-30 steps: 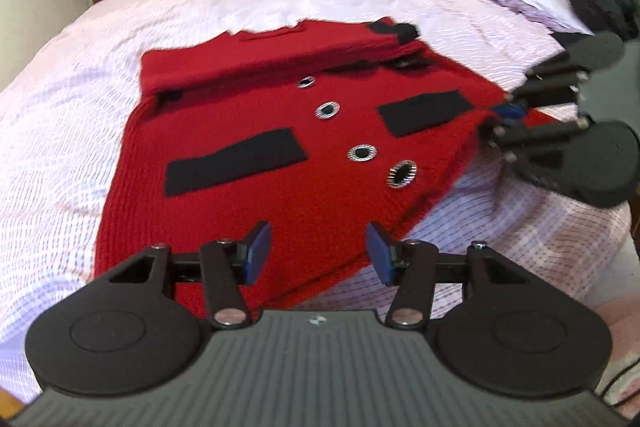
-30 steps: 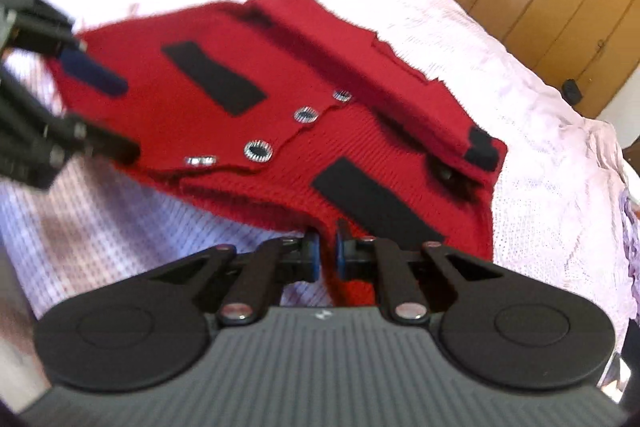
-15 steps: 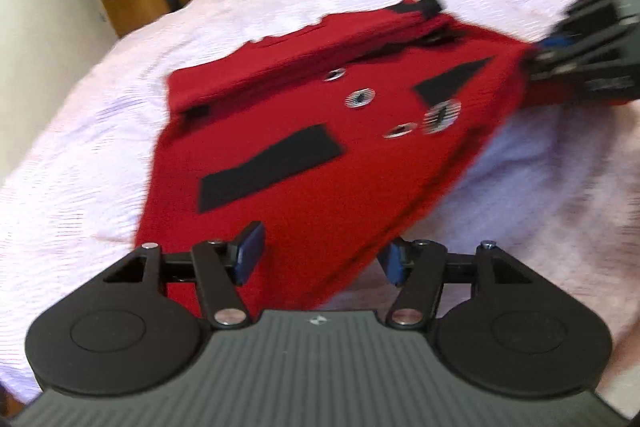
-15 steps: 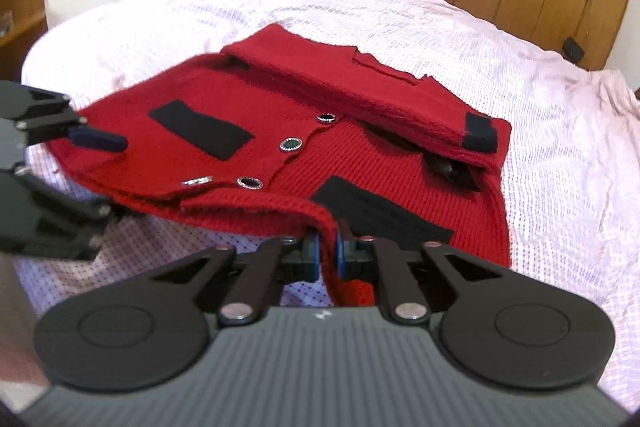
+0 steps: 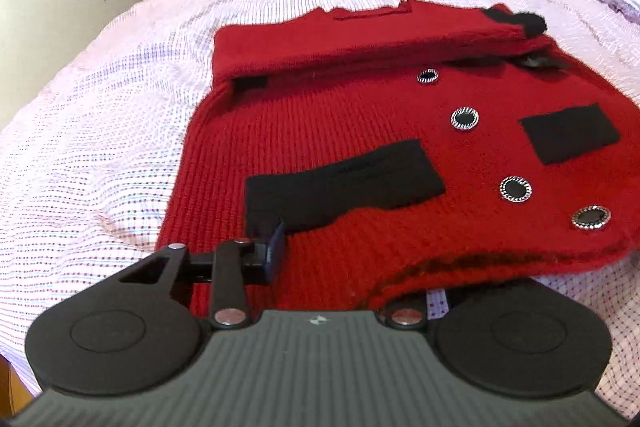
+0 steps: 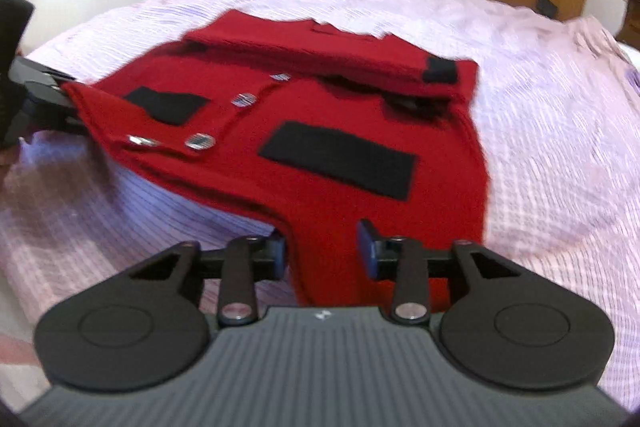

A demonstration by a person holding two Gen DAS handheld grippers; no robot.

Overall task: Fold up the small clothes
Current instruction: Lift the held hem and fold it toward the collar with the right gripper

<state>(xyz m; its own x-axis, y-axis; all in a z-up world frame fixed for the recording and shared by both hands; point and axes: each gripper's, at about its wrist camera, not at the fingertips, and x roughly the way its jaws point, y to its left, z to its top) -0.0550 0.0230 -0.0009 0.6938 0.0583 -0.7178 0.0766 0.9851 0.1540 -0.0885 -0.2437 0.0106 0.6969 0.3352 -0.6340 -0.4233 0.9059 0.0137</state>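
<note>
- A small red knitted cardigan (image 5: 360, 131) lies front up in the middle of a bed, on a pale pink-and-lilac bedspread (image 5: 100, 107) that spreads out under it on every side.
- Done, by the look of it: a long red band (image 5: 340, 39) ending in a black cuff is folded flat across the cardigan's top edge. It looks like the sleeves.
- Left to do, as I judge it: the body is not yet folded; the hem end has to go up over the cardigan's chest.
- The left gripper (image 5: 316, 255) is at the cardigan's hem corner, which is raised off the bedspread. One blue fingertip (image 5: 276, 247) shows and the other is hidden under the draped hem, so I cannot tell whether it is clamped.
- The right gripper (image 6: 322, 249) is at the cardigan's other hem corner, jaws wide apart with red knit between them, pinching nothing.
- The knit is thick, ribbed, soft and floppy; its hem sags in a curve.
- Two flat black rectangular pocket patches (image 5: 340, 183) flank a row of round black buttons (image 5: 465, 117) with shiny silver rims down the cardigan's middle.
- The bedspread under the cardigan is thin, finely checked and slightly rumpled.
</note>
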